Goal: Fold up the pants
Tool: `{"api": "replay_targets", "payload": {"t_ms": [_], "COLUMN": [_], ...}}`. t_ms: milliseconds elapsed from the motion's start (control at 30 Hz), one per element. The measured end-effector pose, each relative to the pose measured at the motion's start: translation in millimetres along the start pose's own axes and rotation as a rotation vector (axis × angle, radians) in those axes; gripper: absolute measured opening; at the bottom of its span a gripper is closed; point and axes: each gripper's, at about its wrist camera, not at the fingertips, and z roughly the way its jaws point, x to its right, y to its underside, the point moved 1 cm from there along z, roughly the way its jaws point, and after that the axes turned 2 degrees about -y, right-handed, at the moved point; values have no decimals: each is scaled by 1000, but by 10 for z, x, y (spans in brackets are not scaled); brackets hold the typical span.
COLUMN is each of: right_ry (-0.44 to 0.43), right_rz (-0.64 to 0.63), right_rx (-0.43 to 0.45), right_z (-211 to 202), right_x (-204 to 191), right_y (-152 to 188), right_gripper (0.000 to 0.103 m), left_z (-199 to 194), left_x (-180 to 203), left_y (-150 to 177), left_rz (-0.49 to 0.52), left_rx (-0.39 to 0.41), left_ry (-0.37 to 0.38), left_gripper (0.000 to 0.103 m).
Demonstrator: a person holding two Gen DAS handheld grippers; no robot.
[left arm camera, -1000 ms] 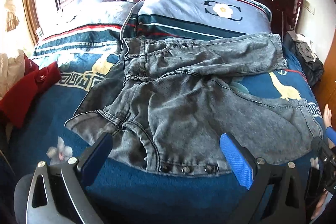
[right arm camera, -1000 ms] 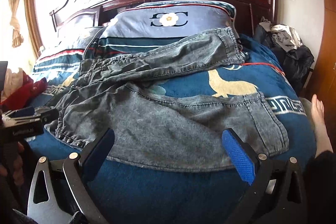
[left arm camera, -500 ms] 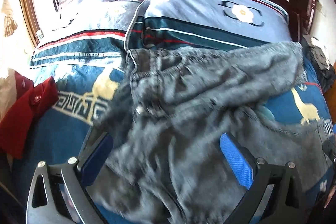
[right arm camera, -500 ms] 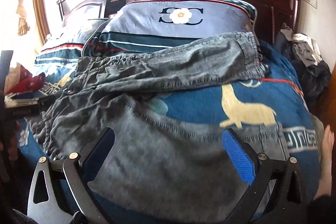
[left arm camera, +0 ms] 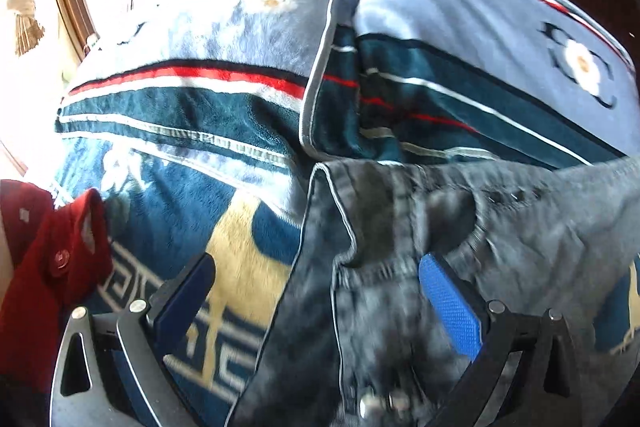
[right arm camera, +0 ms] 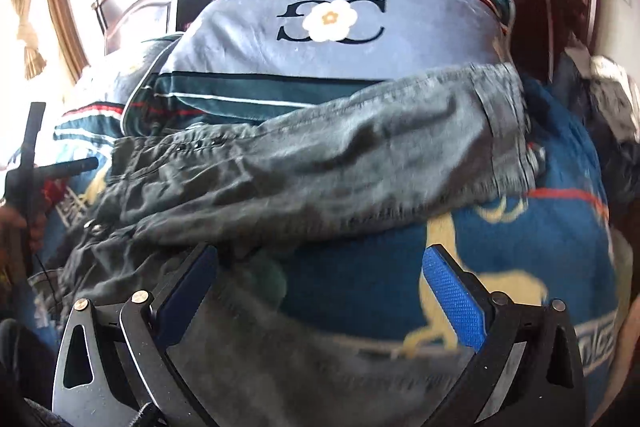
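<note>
Pants [right arm camera: 320,163]: grey denim, lying on the blue bed blanket [right arm camera: 520,259] in front of the pillows [right arm camera: 340,47].
Long axis: sideways across the bed, waist at left, leg hems at right.
Left gripper [left arm camera: 316,291]: spread wide, low over the waist.
Right gripper [right arm camera: 320,287]: spread wide, over the near leg.
Left view only: red garment [left arm camera: 52,267].
Right view only: far leg hem.

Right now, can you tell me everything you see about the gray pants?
The gray pants look like faded, washed denim with stitched seams, metal studs at the waist and a hemmed cuff. They lie rumpled and unfolded on the blue patterned blanket, one leg stretched along the striped pillow. Both the left tool and the right tool hover open over them.
</note>
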Motion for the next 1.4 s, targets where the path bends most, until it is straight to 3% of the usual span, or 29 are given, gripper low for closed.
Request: {"api": "replay_targets", "payload": {"t_ms": [233,400,500,600,633,667,700,767,967,1100,1200,1233,1300,1333,1367,1400], "right_ry": [-46,-8,18,30,39,52,63,73,89,159,182,184,158,137,115,102], "right_rz": [-131,-168,-168,-195,-214,-261,-290,-346,-511,-617,-627,-623,-620,-622,-620,-623], "right_rx": [-49,-71,-98,-154,-164,-183,-190,-198,-249,-286,-312,-309,-296,-294,-297,-298], "right_z": [557,906,1104,1310,1347,1425,1469,1547,1802,2036,2160,2171,2147,2128,2101,2067], "right_x": [-74,-55,31,86,80,72,63,42,-112,-152,-132,-132,-135,-138,-148,-158], "right_y": [-573,-891,-1017,-1075,-1082,-1104,-1124,-1175,-1254,-1238,-1225,-1219,-1215,-1209,-1204,-1197], "right_gripper": [103,103,103,103,103,103,103,103,103,103,100,96,61,28,16,13], "left_z": [419,681,785,806,790,780,766,698,360,363,372,397,394,383,365,347], "left_x": [78,189,211,248,279,311,339,334,212,134,32,11,-14,-20,-29,-40], "left_y": [-147,-206,-238,-269,-278,-285,-292,-321,-425,-465,-447,-403,-386,-359,-360,-359], "left_rz": [5,23,20,21,32,47,62,52,12,11,12,11,7,5,2,-3], "left_rx": [-48,-70,-74,-54,-42,-31,-28,-3,68,54,54,60,69,72,72,72], "left_ry": [-10,-19,-14,12,30,43,40,72,175,209,233,240,257,263,269,275], "left_gripper": [103,103,98,77,54,23,15,9,7,7,7,7,7,7,7,7]}}
